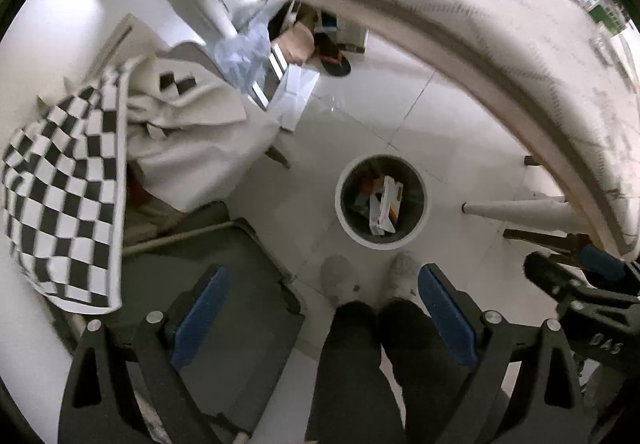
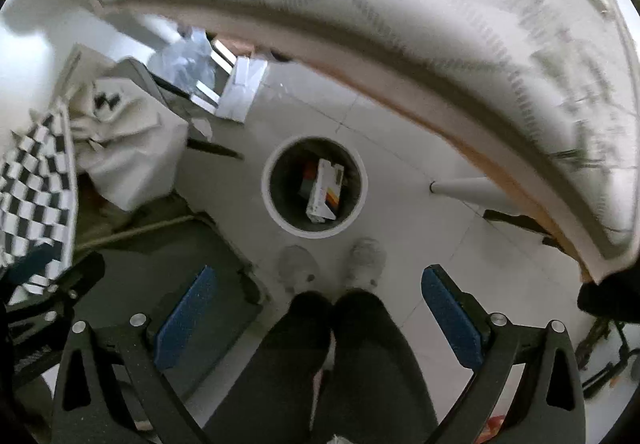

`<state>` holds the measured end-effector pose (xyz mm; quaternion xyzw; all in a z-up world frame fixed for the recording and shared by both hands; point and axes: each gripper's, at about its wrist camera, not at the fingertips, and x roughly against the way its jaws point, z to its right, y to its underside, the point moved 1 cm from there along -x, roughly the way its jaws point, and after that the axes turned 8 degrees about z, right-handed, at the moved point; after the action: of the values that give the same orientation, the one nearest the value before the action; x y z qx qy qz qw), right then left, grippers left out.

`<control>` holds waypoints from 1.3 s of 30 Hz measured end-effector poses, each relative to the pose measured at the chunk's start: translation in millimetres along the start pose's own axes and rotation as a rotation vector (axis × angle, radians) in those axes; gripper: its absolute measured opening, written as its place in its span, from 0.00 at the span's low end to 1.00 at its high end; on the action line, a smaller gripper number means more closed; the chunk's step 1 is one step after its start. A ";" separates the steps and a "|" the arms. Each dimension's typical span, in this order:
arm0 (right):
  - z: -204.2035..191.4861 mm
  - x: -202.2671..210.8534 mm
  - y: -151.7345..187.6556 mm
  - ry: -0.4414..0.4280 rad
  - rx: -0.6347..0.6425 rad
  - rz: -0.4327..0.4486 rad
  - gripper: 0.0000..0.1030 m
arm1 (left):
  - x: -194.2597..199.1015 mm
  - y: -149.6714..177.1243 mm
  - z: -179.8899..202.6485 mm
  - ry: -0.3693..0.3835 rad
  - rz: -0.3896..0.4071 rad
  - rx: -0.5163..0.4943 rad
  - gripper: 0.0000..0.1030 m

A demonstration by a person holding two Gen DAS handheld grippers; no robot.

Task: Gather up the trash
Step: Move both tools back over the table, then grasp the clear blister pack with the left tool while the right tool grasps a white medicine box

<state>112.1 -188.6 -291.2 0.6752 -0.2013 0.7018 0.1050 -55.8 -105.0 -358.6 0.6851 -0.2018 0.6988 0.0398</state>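
A round white trash bin (image 1: pixel 420 219) stands on the tiled floor below both grippers; it also shows in the right wrist view (image 2: pixel 276 211). Inside it lie a white carton (image 1: pixel 387 209) (image 2: pixel 325 189) and other packaging. My left gripper (image 1: pixel 322 308) is open and empty, held high above the floor on the near side of the bin. My right gripper (image 2: pixel 316 308) is open and empty too, also above the floor near the bin. The right gripper shows at the right edge of the left wrist view (image 1: pixel 576 284).
The table edge (image 1: pixel 500 83) (image 2: pixel 460 91) curves over the bin at the right, with a white leg (image 1: pixel 516 209). A chair with a black-and-white checkered cloth (image 1: pixel 64 195) and a white garment (image 1: pixel 180 111) stands left. The person's legs and shoes (image 1: pixel 402 272) are just below the bin.
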 end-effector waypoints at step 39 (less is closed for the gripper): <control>341.2 -39.2 -370.8 0.127 0.280 -0.100 0.97 | -66.0 -259.4 267.4 -0.122 -0.029 -0.163 0.96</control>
<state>579.1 4.1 -275.4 0.6465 -0.0607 0.7583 0.0573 285.8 57.1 -369.3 0.7238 -0.2501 0.6364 0.0929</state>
